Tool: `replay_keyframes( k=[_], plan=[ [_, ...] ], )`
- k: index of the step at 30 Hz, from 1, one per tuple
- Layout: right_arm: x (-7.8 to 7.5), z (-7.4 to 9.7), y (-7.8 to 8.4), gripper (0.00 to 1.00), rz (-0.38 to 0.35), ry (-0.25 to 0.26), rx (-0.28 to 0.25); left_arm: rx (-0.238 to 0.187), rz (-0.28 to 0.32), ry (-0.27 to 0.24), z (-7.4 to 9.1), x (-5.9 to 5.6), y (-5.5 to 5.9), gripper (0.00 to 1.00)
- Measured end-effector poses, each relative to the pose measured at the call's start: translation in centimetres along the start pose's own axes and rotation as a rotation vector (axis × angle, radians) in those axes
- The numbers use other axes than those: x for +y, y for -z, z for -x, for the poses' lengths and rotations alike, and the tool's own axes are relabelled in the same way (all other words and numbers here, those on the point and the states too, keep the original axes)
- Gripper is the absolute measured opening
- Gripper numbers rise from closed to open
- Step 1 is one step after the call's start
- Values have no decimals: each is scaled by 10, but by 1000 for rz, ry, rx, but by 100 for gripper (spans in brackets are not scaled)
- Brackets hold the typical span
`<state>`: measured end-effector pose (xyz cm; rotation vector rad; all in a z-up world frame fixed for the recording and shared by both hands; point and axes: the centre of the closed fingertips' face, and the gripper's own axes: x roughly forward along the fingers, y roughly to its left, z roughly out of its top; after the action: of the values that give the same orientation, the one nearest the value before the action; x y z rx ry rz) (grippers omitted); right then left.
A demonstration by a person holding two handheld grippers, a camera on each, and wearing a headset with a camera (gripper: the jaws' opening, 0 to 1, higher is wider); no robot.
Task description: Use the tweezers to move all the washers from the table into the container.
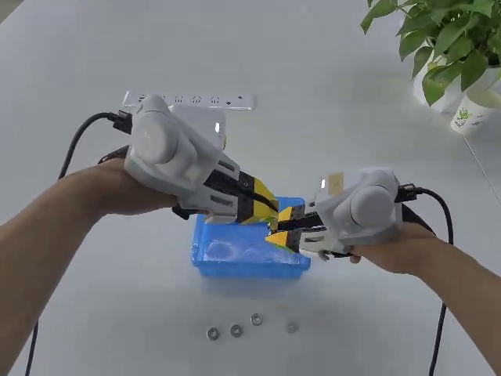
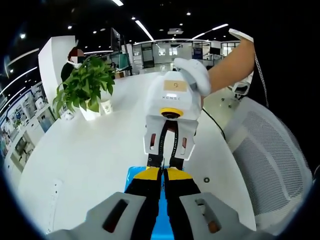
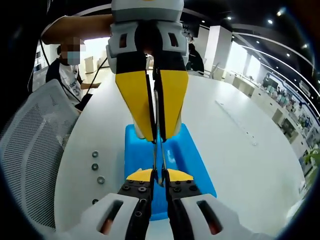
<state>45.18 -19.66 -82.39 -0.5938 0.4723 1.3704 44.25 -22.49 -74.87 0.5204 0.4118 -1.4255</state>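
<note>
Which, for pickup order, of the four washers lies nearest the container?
The round metal washer third from left, set ahead of the row toward the blue plastic container.

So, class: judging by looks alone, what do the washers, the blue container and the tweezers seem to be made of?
Washers: likely metal, silvery with a dull shine. Container: probably plastic, bright blue, glossy walls. Tweezers: seemingly metal, a thin grey strip; too slim to be sure.

The left claw [image 1: 268, 205] and right claw [image 1: 275, 235] share rounded white housings and black jaws with yellow tips. Black cables [image 1: 78, 139] trail behind. Small screws dot the right claw's black jaw mounts.
</note>
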Motion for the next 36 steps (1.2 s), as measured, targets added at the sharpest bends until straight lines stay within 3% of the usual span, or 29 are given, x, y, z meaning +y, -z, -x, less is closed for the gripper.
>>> replay_keyframes(
  k=[14,30,36],
  plan=[
    [-10,-19,20,10,-18,-19,39,18,26,2,-16,12,22,5],
    [-8,-29,35,10,-14,-43,95,33,55,14,-23,12,37,5],
    [-9,-29,35,11,-13,-39,96,27,63,12,-23,14,37,6]
  ],
)
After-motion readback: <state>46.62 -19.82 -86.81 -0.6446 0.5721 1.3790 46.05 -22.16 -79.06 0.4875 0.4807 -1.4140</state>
